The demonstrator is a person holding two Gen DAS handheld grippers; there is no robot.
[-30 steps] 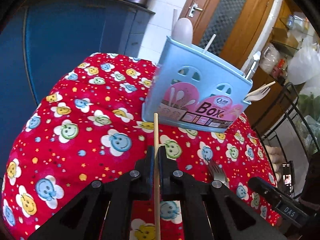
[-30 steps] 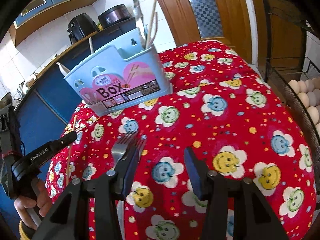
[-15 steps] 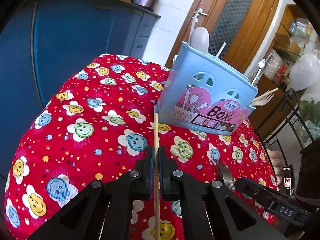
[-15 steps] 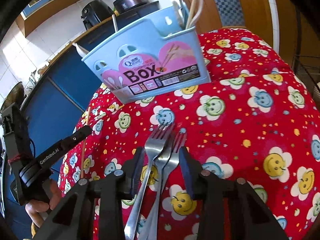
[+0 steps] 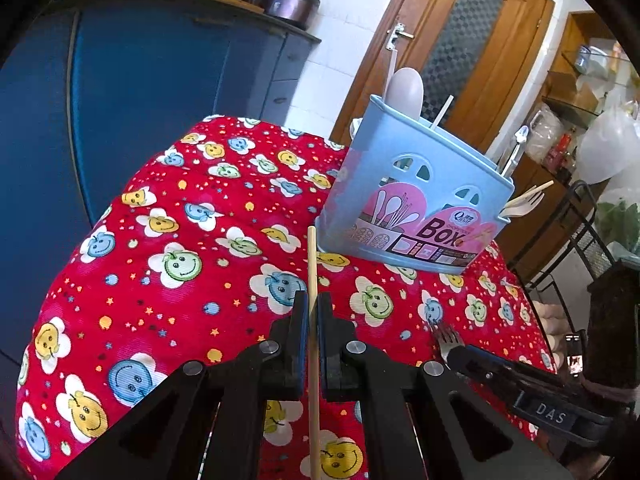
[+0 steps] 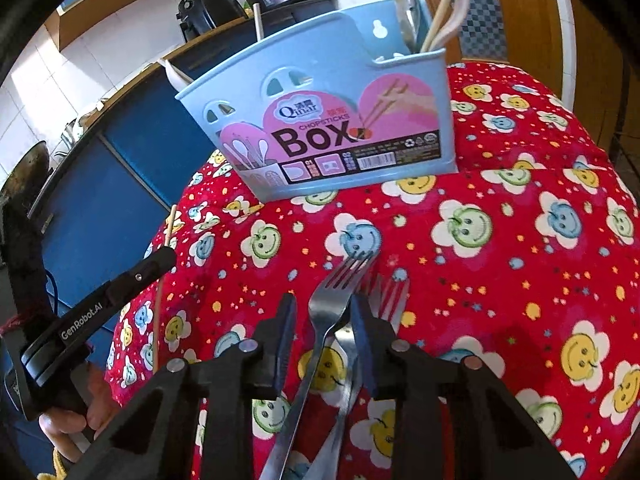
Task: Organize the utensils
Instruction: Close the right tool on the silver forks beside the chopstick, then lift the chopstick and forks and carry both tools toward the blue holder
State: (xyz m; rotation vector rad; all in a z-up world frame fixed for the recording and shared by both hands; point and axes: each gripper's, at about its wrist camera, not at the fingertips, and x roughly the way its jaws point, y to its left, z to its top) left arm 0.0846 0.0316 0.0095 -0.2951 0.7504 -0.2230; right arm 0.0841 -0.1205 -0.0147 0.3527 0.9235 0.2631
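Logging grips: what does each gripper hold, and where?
Left gripper: chopstick, mid-shaft. Right gripper: closing around fork necks, not yet gripped.

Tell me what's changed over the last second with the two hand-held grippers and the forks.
The right hand-held gripper slid in over the forks lying on the red tablecloth; its jaws are closing, with one fork's neck now between them and the other beside the right finger. The left hand-held gripper stayed shut on the chopstick. The blue utensil box kept its place.
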